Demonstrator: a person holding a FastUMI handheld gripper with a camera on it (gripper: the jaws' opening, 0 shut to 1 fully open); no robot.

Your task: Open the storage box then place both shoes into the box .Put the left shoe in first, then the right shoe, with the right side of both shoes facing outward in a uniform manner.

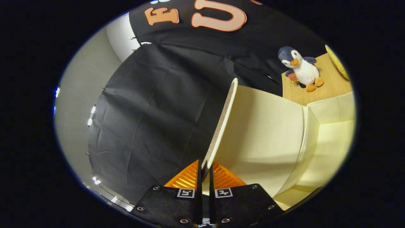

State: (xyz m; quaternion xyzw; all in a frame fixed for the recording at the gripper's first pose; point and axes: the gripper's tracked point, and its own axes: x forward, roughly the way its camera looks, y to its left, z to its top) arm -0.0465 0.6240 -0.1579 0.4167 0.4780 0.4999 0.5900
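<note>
My gripper [205, 167] is shut on the edge of the storage box's lid [262, 133], one finger on each face of the thin panel. The lid is cream on its inner face and stands raised, swung up away from the box. Its woven outer edge [223, 120] runs up and away from my fingertips. To the right of the lid, the cream box body [329, 139] shows its open interior and rim. No shoes are in sight.
A plush penguin [302, 69] sits on a wooden surface [326, 88] beyond the box, with a yellow object [337, 61] at its far right. Black cloth wall [158, 110] hangs to the left and behind the lid.
</note>
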